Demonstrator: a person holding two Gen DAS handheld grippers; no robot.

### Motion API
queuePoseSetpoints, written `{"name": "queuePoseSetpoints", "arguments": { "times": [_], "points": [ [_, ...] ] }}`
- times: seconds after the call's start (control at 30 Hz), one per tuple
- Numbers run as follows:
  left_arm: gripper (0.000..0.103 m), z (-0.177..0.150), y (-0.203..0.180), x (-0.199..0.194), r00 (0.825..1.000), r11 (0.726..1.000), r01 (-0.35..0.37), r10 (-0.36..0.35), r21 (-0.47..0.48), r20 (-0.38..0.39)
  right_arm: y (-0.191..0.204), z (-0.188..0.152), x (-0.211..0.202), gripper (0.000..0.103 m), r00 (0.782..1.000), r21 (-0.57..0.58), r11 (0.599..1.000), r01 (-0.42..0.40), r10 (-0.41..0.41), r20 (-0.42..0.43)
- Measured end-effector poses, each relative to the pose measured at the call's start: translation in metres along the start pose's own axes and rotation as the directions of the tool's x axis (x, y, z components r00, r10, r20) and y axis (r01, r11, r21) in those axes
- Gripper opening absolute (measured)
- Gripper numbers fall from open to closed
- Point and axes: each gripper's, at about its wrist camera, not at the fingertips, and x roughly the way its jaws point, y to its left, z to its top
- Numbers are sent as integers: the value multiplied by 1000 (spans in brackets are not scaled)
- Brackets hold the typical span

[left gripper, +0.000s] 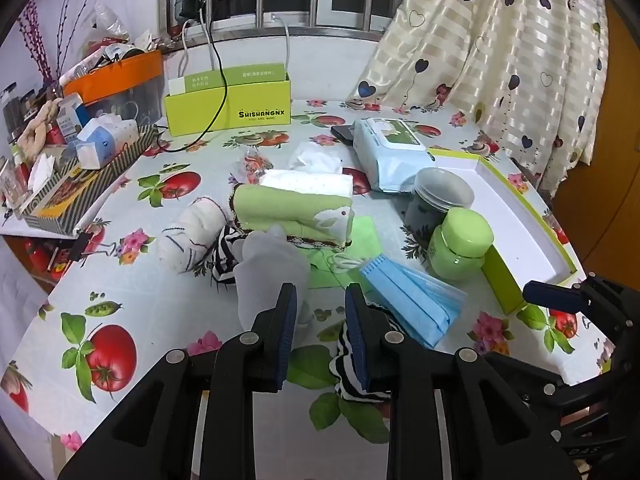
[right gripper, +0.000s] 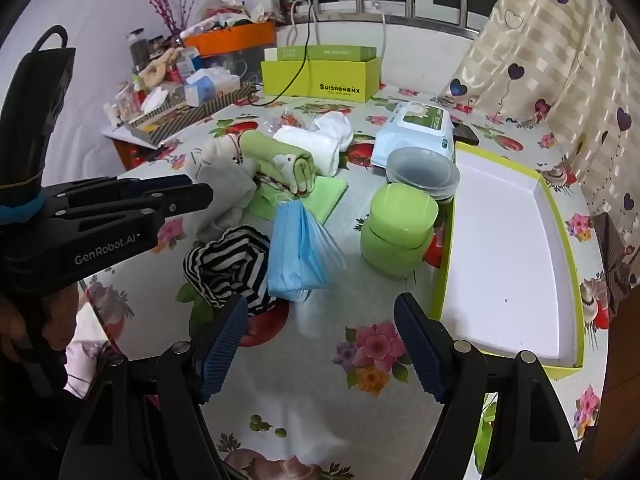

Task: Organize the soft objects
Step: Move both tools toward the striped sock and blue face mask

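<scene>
The worktop [right gripper: 304,380] carries a shallow green-edged tray [right gripper: 516,248] at the right, with nothing in it. Near the middle lies a rolled green towel [left gripper: 292,210], soft and light, I think easy to pinch at its folded end. The blue masks [right gripper: 298,248] are thin and slippery; better to take the whole stack together. The striped sock [right gripper: 228,268] is limp. The left claw [left gripper: 320,304] is released, empty, just beside the grey sock [left gripper: 268,268]. The right claw [right gripper: 320,320] is also released.

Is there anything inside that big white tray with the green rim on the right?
No, the tray shows only its bare white floor; the green jar and blue face masks sit outside it on the tablecloth.
</scene>
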Motion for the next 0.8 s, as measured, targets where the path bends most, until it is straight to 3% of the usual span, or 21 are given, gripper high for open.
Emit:
{"name": "queuePoseSetpoints", "arguments": {
  "times": [0.8],
  "points": [
    [26, -6, 2, 0, 1000, 1000, 13, -13, -2, -23, 3, 8, -2, 76, 1000, -8, 1000, -5, 5, 10]
  ]
}}
